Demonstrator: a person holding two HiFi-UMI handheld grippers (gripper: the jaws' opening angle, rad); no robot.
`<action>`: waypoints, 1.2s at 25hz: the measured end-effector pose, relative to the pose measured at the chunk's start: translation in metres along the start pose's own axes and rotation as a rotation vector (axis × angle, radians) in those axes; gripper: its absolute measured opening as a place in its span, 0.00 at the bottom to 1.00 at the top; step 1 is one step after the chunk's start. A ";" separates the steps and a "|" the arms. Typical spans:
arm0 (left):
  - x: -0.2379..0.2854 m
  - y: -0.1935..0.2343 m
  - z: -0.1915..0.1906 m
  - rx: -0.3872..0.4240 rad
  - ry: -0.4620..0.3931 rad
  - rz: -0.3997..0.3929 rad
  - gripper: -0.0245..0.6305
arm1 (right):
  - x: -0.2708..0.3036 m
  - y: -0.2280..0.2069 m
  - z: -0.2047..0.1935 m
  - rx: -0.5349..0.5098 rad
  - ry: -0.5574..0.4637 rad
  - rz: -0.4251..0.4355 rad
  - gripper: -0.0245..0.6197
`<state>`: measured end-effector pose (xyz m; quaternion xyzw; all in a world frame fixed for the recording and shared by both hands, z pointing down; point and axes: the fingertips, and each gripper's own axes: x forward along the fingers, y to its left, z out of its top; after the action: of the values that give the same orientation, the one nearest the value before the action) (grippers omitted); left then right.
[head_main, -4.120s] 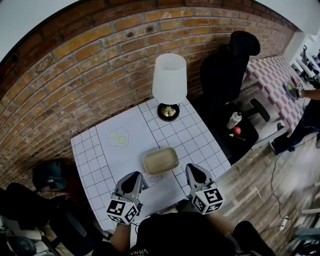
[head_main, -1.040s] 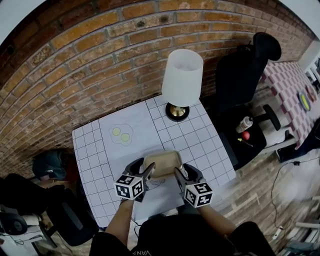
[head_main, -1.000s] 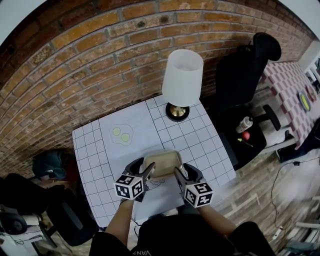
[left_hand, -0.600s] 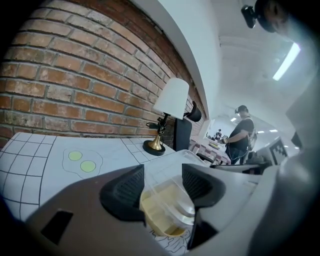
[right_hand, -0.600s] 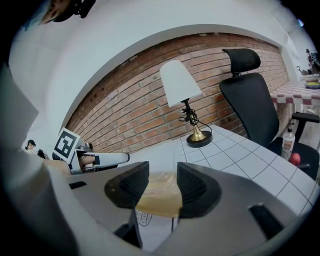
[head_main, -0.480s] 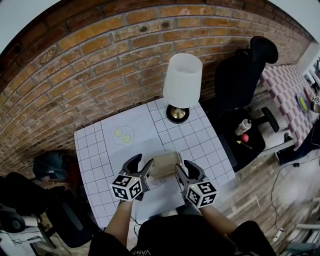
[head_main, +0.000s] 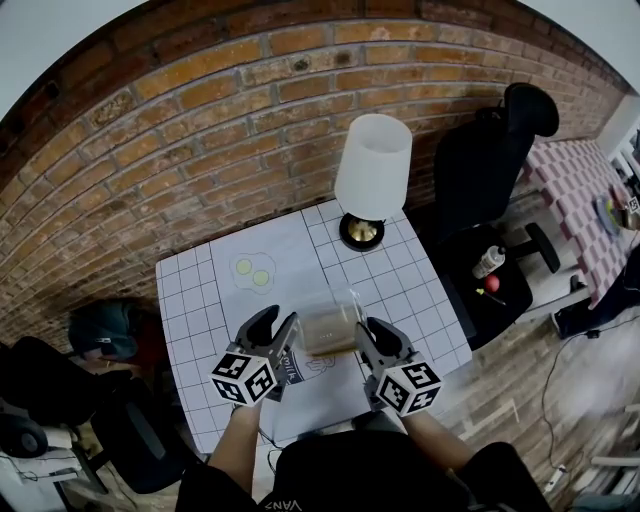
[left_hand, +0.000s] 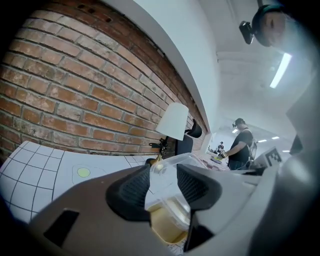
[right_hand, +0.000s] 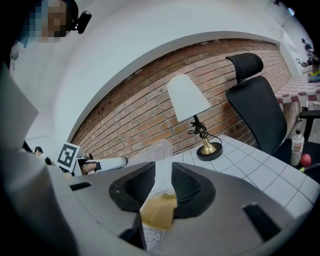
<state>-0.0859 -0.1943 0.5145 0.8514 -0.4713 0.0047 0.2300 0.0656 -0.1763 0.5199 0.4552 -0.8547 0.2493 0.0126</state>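
Brick wall (head_main: 200, 130), gridded table (head_main: 400, 285), clear plastic tub (head_main: 328, 328)

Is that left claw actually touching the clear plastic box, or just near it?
Touching. The left gripper view shows the left gripper with its two jaws pressed against either side of the clear plastic box at its rim, with no gap.

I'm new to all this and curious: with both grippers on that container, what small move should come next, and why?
Probably move both grippers together, level. The left gripper and right gripper each pinch an opposite rim of the clear container, apparently just off the table; uneven motion could tilt or twist it.
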 end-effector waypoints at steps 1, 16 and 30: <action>-0.003 0.001 0.003 -0.006 -0.012 0.002 0.29 | 0.000 0.002 0.002 0.000 -0.005 0.006 0.17; -0.033 0.009 0.036 -0.022 -0.134 0.020 0.19 | 0.005 0.029 0.026 -0.029 -0.047 0.071 0.15; -0.056 0.011 0.061 -0.003 -0.207 0.046 0.19 | 0.007 0.055 0.049 -0.096 -0.097 0.100 0.15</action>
<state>-0.1384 -0.1781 0.4517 0.8360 -0.5119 -0.0785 0.1811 0.0290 -0.1780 0.4557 0.4225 -0.8869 0.1858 -0.0196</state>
